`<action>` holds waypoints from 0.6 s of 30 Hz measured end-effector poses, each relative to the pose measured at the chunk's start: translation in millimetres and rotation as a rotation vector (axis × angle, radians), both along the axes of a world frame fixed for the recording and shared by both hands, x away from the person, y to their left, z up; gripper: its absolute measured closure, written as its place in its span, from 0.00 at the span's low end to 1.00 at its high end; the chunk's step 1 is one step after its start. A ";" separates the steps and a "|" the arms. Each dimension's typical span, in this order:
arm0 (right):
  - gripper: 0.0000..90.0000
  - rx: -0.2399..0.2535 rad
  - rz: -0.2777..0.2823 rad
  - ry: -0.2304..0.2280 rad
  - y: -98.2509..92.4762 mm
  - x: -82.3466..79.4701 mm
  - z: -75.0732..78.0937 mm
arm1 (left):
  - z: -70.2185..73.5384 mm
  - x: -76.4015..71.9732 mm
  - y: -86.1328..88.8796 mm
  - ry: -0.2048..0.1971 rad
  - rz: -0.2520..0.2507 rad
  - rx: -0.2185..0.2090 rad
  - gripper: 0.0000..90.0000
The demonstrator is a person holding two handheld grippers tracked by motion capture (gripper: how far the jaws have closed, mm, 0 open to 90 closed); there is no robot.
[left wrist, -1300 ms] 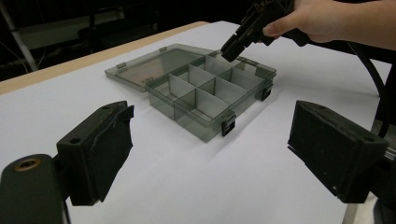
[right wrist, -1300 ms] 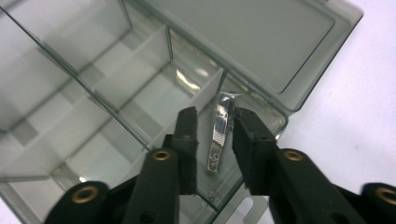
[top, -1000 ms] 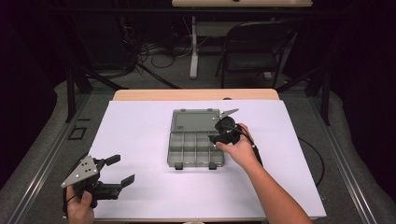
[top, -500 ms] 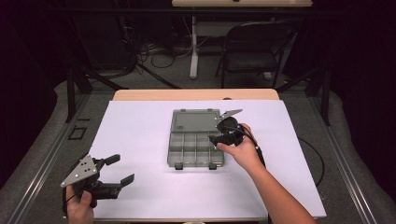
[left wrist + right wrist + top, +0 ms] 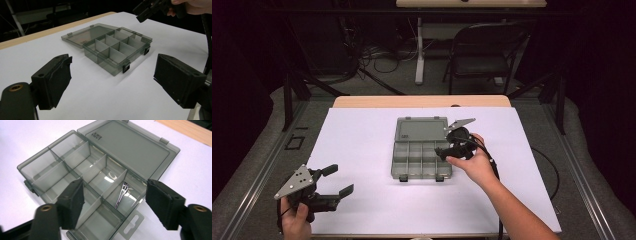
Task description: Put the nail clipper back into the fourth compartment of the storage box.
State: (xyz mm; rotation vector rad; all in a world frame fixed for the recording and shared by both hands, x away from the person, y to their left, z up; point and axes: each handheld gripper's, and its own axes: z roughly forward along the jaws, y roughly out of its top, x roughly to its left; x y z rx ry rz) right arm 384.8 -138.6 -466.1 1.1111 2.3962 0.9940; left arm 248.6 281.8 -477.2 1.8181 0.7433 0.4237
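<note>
The open lid (image 5: pixel 130 145) of the compartment box carries small moulded lettering near one corner, too small to read.

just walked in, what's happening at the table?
A person works over an open compartment box on the white table, its lid laid flat behind. The right gripper hovers at the box's right edge; its jaws have just been opening, nothing between them. Below it, a small metal piece lies in one compartment, likely just dropped there. The left gripper rests near the table's front left corner, open in the frames, holding nothing.
</note>
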 end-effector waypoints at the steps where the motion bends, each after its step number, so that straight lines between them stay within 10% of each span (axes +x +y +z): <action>1: 0.31 -0.001 -0.012 -0.012 -0.3 -0.9 0.6 | -0.1 0.0 0.1 -0.001 0.000 -0.004 0.15; 18: 0.16 0.060 -0.024 -0.069 -7.2 -29.4 8.5 | -0.3 -2.7 1.5 -0.001 0.002 0.002 0.15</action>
